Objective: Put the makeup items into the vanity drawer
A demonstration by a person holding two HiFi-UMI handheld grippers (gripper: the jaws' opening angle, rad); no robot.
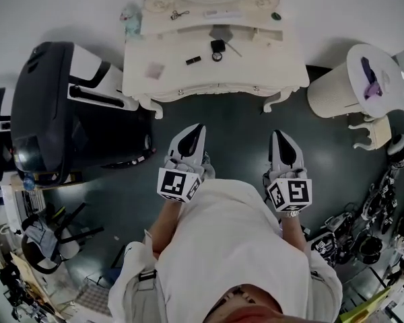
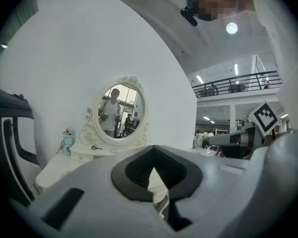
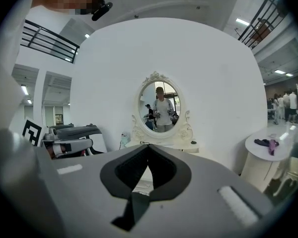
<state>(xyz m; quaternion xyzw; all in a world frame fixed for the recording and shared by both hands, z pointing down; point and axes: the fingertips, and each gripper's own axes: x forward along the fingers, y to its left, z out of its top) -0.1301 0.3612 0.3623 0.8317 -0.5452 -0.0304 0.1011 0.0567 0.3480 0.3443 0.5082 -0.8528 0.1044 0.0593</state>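
We have open dark floor (image 1: 236, 121) straight ahead to the vanity surface (image 1: 256, 67). A bulky black-and-white machine (image 1: 54, 99) stands just beside its left end, and a round white stand (image 1: 343, 89) stands near its right. Small items (image 1: 217, 47) dot the surface's middle.

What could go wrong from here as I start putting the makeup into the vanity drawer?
The left tongs and right tongs are both shut; reaching in like that may shove the small black item across the vanity top. The thin black stick lies flat, so it could slip or roll when pinched.
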